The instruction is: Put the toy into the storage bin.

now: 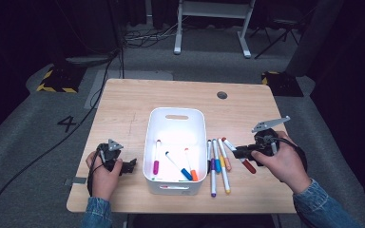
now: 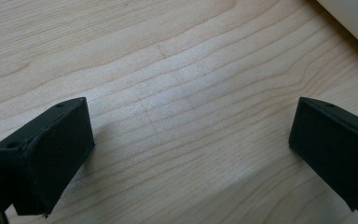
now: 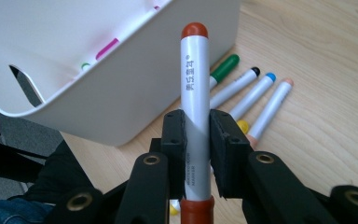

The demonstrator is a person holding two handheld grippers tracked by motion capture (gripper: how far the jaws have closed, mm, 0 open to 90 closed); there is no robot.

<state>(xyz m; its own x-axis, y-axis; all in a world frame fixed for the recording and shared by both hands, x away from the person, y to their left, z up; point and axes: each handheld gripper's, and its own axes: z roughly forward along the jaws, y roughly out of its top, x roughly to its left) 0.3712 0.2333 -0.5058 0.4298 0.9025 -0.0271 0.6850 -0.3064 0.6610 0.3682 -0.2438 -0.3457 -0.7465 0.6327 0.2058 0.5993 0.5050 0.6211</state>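
Observation:
My right gripper [image 1: 240, 153] is shut on a white marker with red ends [image 1: 246, 163], held just above the table to the right of the white bin [image 1: 177, 112]. In the right gripper view the pads [image 3: 173, 140] clamp the marker's barrel [image 3: 195, 84] and it points toward the bin's wall [image 3: 98, 93]. Left of the bin, my left gripper [image 1: 129, 166] rests low over the table. Its fingers [image 2: 51, 149] stand wide apart over bare wood with nothing between them.
Three markers, magenta [image 1: 156, 161], blue [image 1: 178, 166] and orange [image 1: 191, 166], lie in the bin. Several more markers [image 1: 217, 164] lie side by side on the wood between the bin and my right hand. A round cable hole [image 1: 222, 95] is at the far right.

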